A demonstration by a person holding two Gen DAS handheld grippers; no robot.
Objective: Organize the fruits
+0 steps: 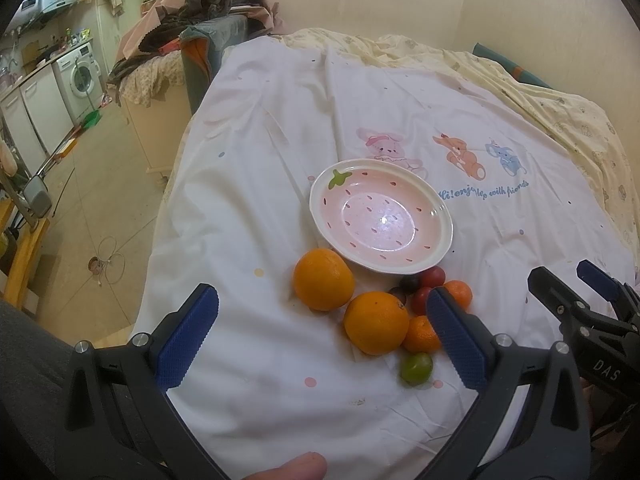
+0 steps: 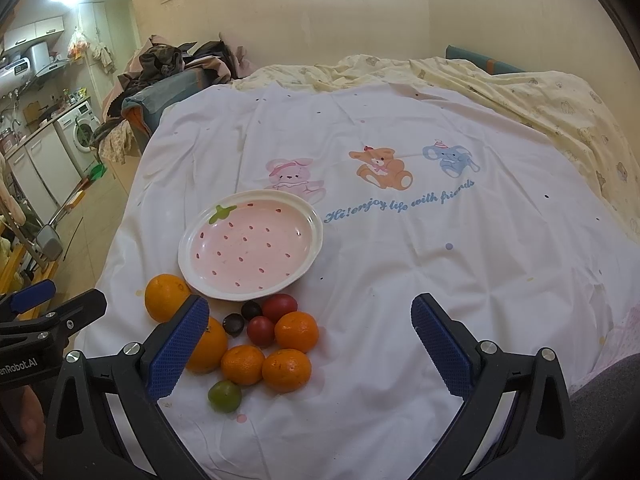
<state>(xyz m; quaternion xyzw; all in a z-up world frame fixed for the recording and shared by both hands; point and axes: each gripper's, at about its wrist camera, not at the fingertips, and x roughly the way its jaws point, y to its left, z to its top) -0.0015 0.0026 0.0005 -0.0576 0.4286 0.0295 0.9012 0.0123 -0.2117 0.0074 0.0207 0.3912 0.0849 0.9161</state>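
The left claw (image 1: 322, 334) hangs wide open and empty above the white sheet (image 1: 248, 184) of a bed. Between its blue pads (image 1: 188, 336) lie two large oranges (image 1: 323, 279), one just ahead of the other (image 1: 376, 322). Against the right pad sit smaller mandarins (image 1: 420, 334), with a green plum (image 1: 416, 367) nearer the claw. Red and dark plums (image 1: 432, 277) cluster just beyond, touching the rim of the pink strawberry-patterned plate (image 1: 438, 216), which holds nothing. The right claw (image 2: 310, 346) is also spread wide with nothing in it; the fruit pile lies by its left pad (image 2: 178, 354), and the plate (image 2: 316, 236) lies ahead to the left.
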